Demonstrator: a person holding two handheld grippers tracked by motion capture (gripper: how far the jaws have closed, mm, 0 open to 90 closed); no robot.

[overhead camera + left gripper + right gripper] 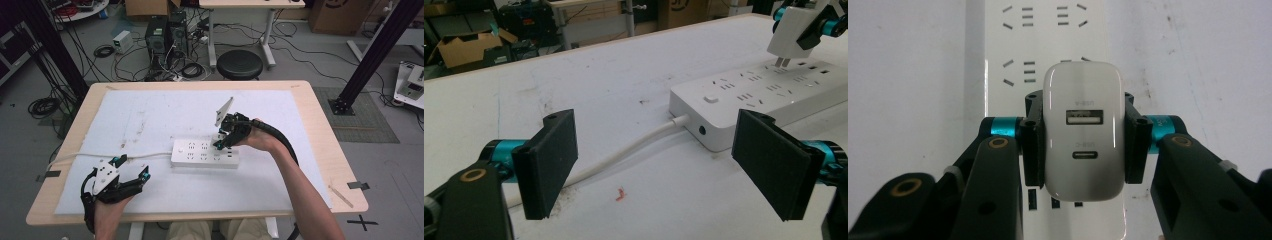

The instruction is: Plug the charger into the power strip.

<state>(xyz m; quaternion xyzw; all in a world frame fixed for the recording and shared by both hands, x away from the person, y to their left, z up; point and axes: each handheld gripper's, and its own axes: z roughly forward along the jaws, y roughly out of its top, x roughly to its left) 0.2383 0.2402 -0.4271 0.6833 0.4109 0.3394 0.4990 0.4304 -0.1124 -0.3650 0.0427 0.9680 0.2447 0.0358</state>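
The right gripper (1083, 131) clamps a charger (1083, 131) just above the strip (205, 153), prongs down over its right-end sockets. The left gripper (664, 165) sits wide, empty, near the strip's cord end.

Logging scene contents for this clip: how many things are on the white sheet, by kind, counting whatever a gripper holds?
Power strip, with its white cable: 1
USB charger, clamped in the right gripper just above the strip: 1
Grippers, including the open left gripper: 2
Total: 4
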